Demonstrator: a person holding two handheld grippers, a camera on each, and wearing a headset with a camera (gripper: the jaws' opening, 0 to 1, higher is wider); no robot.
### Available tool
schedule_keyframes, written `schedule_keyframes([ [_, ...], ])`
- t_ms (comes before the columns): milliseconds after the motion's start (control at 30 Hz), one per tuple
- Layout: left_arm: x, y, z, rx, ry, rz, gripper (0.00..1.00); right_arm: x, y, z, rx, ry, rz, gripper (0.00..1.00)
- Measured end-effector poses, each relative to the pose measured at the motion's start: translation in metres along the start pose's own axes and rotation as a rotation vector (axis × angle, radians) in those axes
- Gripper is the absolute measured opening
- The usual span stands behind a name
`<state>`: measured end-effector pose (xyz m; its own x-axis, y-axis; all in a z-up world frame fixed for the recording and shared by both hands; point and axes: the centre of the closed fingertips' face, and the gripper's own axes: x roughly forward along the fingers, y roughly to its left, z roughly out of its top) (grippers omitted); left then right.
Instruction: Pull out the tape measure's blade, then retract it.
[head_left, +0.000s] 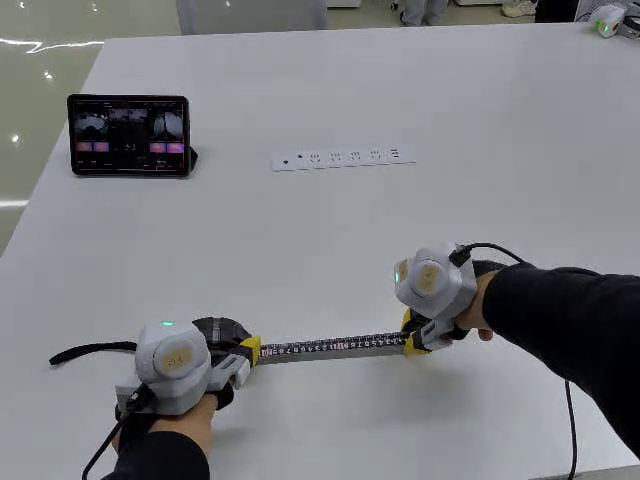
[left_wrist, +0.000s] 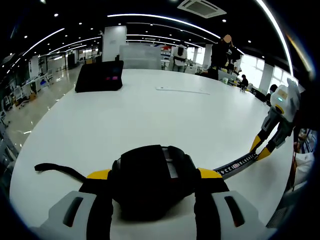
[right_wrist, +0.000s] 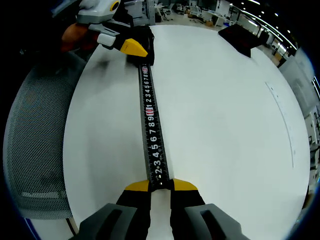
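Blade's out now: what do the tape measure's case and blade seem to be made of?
The case is probably matte black plastic or rubber: dull, with moulded ridges. The blade looks like thin coated metal, dark with white printed numerals, running straight without sagging. Steel versus fibreglass can't be told.

The wide white table (head_left: 520, 150) lies open at right. A black tablet (head_left: 129, 134) stands far left, a flat white power strip (head_left: 342, 157) at centre; the drawn-out tape blade (head_left: 330, 347) crosses the near side.

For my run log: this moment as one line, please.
left gripper shut on tape measure | right gripper shut on blade | blade out
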<state>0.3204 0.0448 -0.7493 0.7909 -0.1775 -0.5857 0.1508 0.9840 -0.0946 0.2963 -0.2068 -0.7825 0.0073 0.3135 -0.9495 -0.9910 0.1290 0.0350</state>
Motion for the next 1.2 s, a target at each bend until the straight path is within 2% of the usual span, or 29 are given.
schedule_keyframes([
  [367, 0.0007, -0.0004, -0.0008, 0.003, 0.007, 0.000, 0.63, 0.0000, -0.0003, 0.0019, -0.005, 0.005, 0.002, 0.10],
  [600, 0.0013, -0.0004, -0.0017, 0.007, 0.012, 0.000, 0.63, 0.0007, -0.0007, 0.0042, 0.008, 0.038, -0.005, 0.11],
  [900, 0.0028, -0.0006, -0.0031, 0.020, 0.011, 0.005, 0.63, 0.0004, 0.0001, 0.0059, 0.018, 0.021, -0.012, 0.10],
  [1000, 0.0025, -0.0006, -0.0034, 0.028, 0.015, 0.005, 0.63, 0.0007, 0.0000, 0.0073, 0.031, 0.028, -0.016, 0.10],
  [1100, 0.0027, -0.0005, -0.0035, 0.027, 0.020, 0.002, 0.64, 0.0012, -0.0008, 0.0089, 0.090, 0.037, -0.025, 0.11],
  [1200, 0.0033, 0.0000, -0.0037, 0.027, 0.021, 0.000, 0.64, 0.0017, 0.0004, 0.0092, 0.046, 0.043, -0.022, 0.10],
])
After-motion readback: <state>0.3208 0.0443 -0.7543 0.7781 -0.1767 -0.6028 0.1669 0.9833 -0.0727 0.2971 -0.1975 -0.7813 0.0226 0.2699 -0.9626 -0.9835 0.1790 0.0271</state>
